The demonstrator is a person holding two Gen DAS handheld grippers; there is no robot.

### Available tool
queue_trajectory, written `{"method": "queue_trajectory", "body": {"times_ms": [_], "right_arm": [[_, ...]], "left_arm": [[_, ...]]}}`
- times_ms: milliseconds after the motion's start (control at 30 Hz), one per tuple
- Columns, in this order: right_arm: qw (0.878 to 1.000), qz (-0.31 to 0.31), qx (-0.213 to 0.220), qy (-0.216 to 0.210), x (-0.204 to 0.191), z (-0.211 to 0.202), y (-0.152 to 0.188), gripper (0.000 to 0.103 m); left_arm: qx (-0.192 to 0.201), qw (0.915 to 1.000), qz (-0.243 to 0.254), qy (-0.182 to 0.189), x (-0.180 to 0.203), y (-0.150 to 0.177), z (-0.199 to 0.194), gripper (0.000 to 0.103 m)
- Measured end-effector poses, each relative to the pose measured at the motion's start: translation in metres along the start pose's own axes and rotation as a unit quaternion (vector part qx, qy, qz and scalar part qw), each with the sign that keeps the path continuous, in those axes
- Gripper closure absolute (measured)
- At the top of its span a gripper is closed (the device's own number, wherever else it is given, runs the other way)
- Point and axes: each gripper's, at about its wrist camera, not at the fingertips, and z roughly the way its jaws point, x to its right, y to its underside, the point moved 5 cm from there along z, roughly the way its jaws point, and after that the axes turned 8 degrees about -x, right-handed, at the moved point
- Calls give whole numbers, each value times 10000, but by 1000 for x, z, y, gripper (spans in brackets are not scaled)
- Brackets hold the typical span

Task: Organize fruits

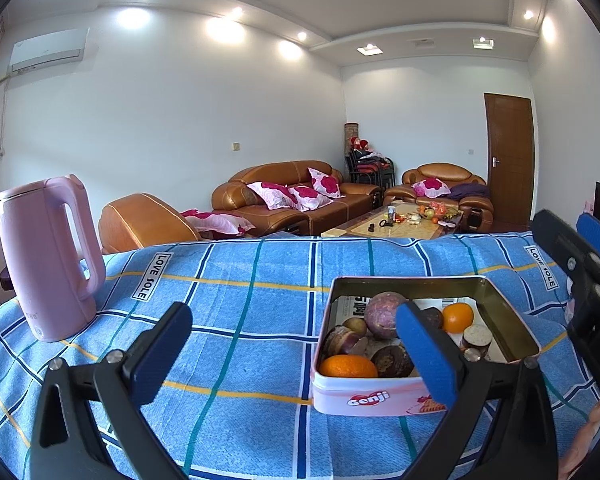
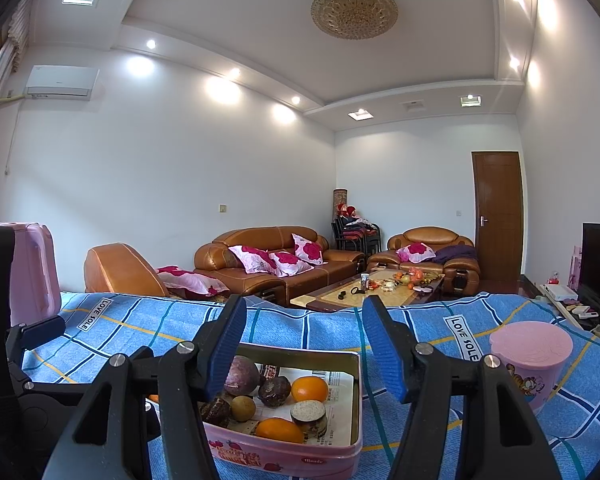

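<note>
Pink tin [image 2: 300,454] holds oranges [image 2: 309,389], purple passion fruits [image 2: 241,375] and cut pieces on newsprint; it sits just ahead of the right gripper [image 2: 306,346], whose fingers are released and empty. The left gripper [image 1: 296,356] is likewise released, tin by its right finger. Blue plaid cloth [image 1: 252,280] covers the tabletop; brown sofas [image 2: 276,260] stand beyond.
</note>
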Motion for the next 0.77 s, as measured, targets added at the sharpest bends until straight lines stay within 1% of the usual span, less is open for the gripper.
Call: {"method": "queue_trajectory", "body": {"times_ms": [267, 633, 767], "right_arm": [[10000, 38, -33, 35, 1, 0, 1, 41], [9999, 68, -80, 61, 1, 1, 2, 41], [9998, 105, -108, 155, 3, 2, 2, 41]], "left_arm": [[-57, 10000, 4, -24, -3, 0, 4, 0], [-107, 9999, 28, 61, -6, -1, 9, 0], [-129, 9999, 43, 58, -5, 0, 10, 0]]}}
